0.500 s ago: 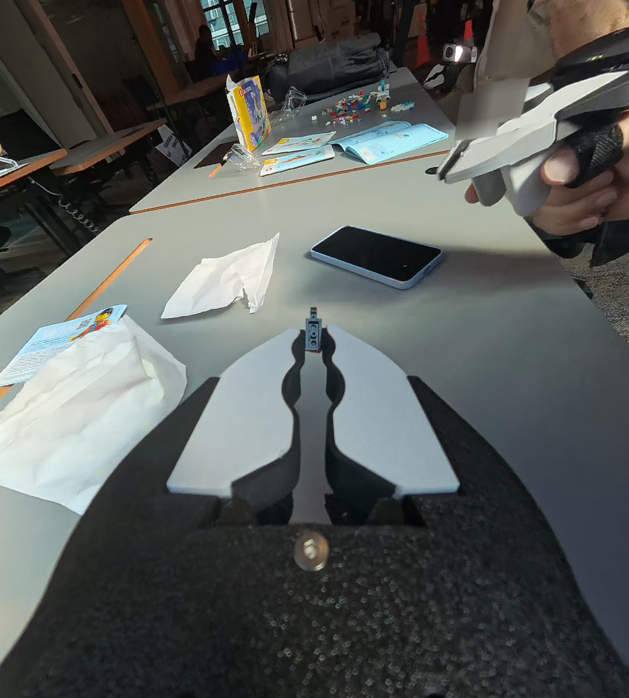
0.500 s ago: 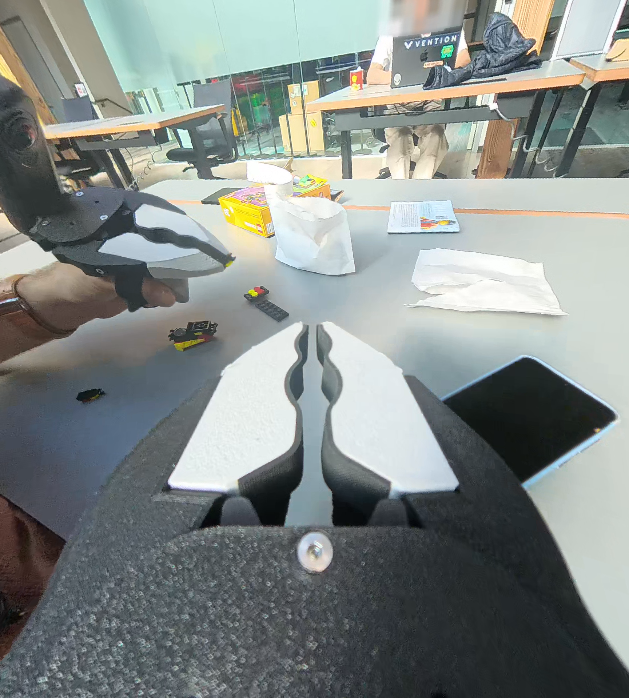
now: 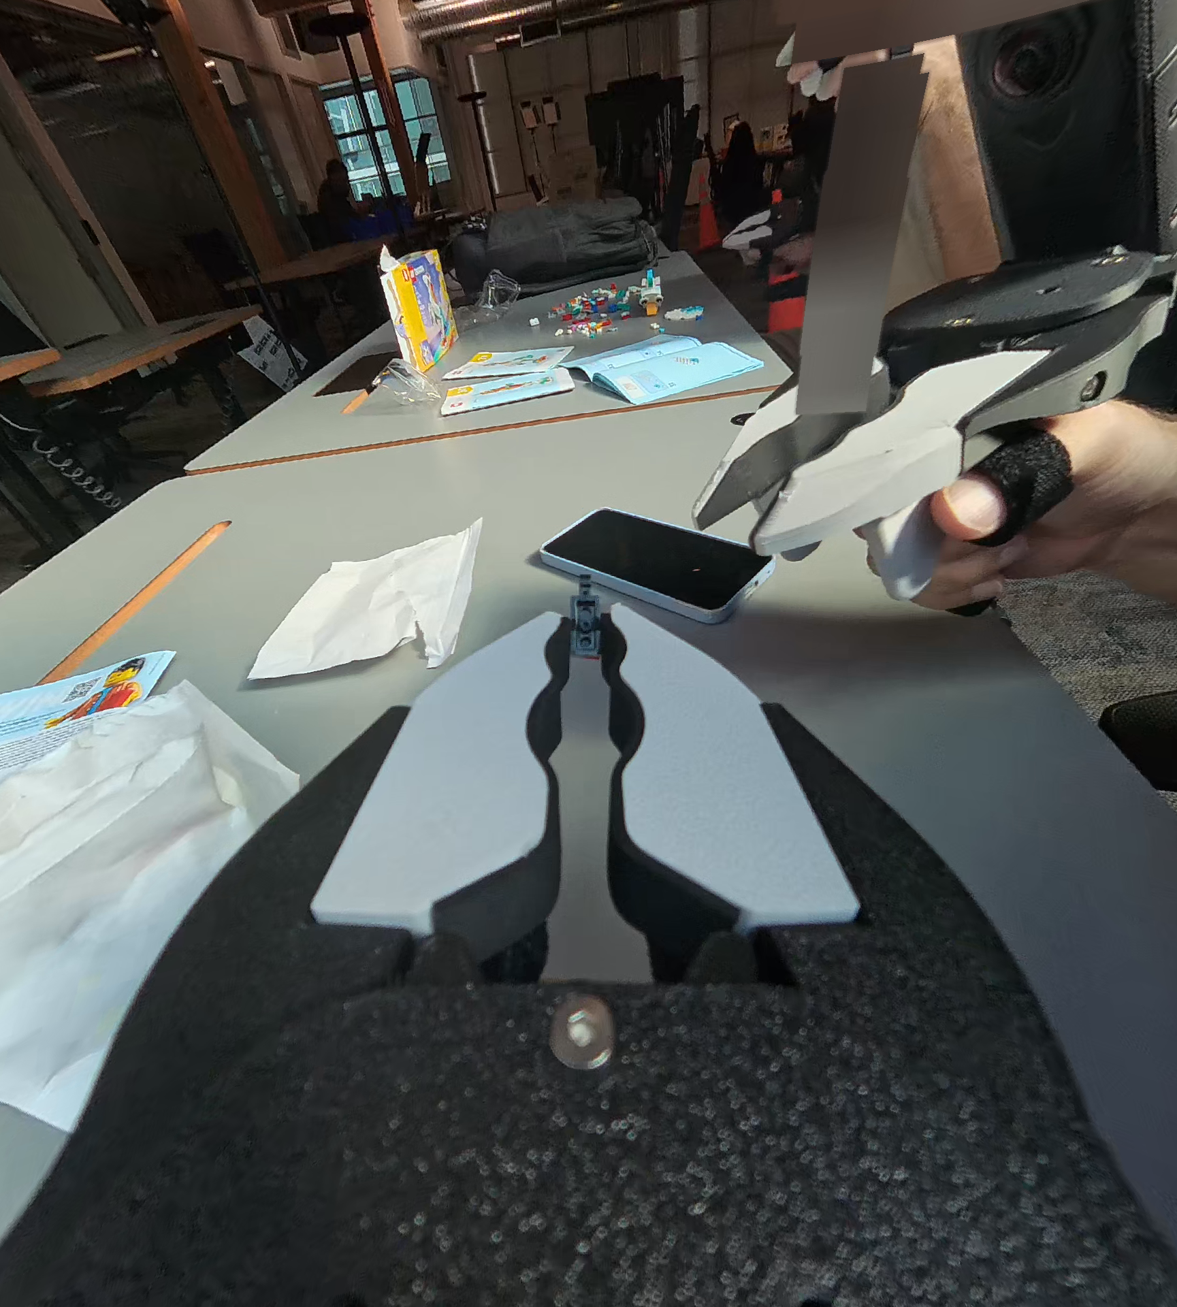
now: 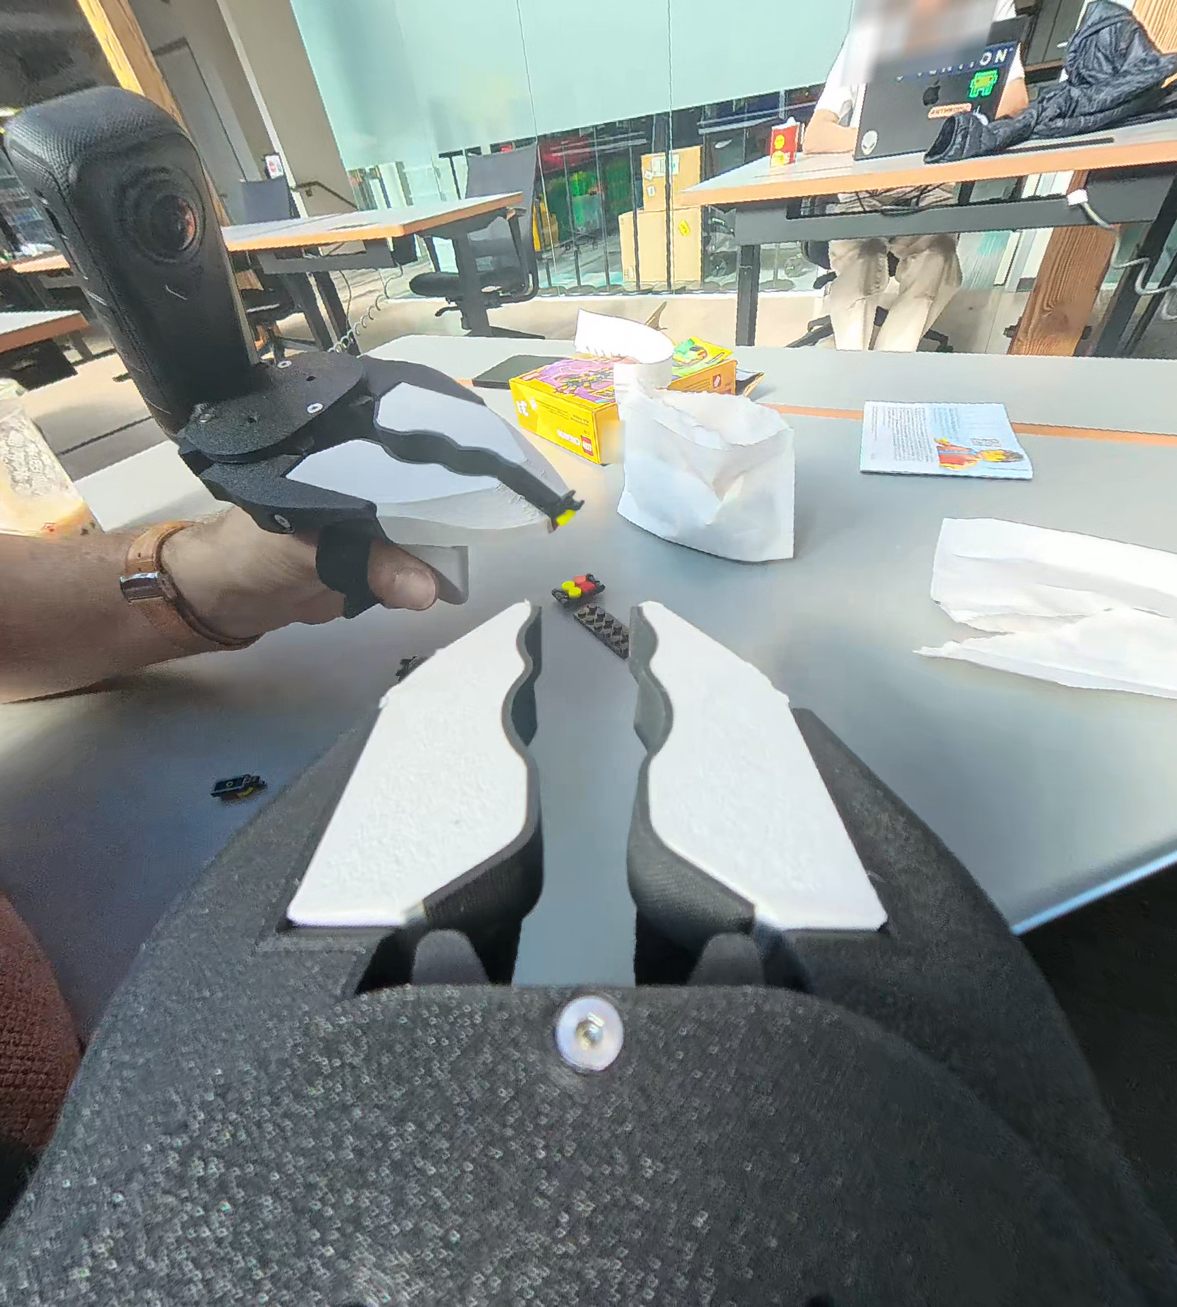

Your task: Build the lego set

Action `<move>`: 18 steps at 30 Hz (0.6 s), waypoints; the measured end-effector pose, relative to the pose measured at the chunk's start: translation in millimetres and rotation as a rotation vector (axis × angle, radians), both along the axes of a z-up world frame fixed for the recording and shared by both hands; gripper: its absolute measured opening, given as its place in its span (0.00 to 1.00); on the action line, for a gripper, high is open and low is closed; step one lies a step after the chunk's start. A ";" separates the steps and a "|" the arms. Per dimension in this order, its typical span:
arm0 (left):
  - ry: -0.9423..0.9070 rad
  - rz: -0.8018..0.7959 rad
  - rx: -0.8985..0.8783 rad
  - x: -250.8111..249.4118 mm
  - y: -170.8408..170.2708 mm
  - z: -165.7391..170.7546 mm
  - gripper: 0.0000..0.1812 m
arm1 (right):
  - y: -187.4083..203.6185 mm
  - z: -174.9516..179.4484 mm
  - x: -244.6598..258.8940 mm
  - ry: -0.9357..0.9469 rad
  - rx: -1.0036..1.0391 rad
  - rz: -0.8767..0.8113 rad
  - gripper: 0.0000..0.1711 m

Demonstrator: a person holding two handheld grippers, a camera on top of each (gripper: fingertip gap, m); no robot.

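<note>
- Matt grey table (image 3: 819, 742) top, smooth, edged in wood-toned trim.
- Crumpled white paper bag (image 4: 709, 474) and creased paper sheet (image 3: 373, 608).
- Glossy black glass on the phone (image 3: 656, 559), pale blue casing.
- Left gripper (image 3: 587, 622): rough white fingers (image 3: 472, 764), grainy black plastic body, shiny metal screw.
- Glossy printed cardboard box (image 4: 571, 407).
- Hard, shiny plastic lego plate (image 4: 599, 622).

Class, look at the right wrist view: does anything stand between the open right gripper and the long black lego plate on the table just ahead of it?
Nothing visible does. The right gripper is open and the long black plate lies on bare table at the gap between its fingertips. The small red, yellow and black piece sits just beyond the plate, not in front.
</note>
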State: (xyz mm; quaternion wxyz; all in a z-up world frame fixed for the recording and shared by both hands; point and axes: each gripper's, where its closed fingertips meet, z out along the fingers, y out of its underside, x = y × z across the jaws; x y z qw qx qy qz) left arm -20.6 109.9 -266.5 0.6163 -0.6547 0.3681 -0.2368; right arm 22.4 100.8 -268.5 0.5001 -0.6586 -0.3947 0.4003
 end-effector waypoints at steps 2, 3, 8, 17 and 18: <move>-0.014 0.002 0.013 -6.1 0.8 3.8 0.04 | 0.3 3.5 -4.1 -0.004 0.012 0.000 0.16; 0.002 0.000 0.039 -8.6 -0.2 5.6 0.04 | 0.0 6.2 -6.4 -0.004 0.018 0.001 0.16; 0.172 -0.004 0.374 -16.8 -18.3 28.6 0.04 | -15.5 22.9 -26.4 0.069 -0.011 0.106 0.00; 0.416 -0.019 0.684 -12.5 -37.8 40.4 0.04 | -28.8 41.9 -55.1 0.163 -0.093 0.248 0.08; 0.433 -0.019 0.692 -11.4 -38.4 39.7 0.04 | -29.6 41.7 -57.0 0.155 -0.084 0.252 0.08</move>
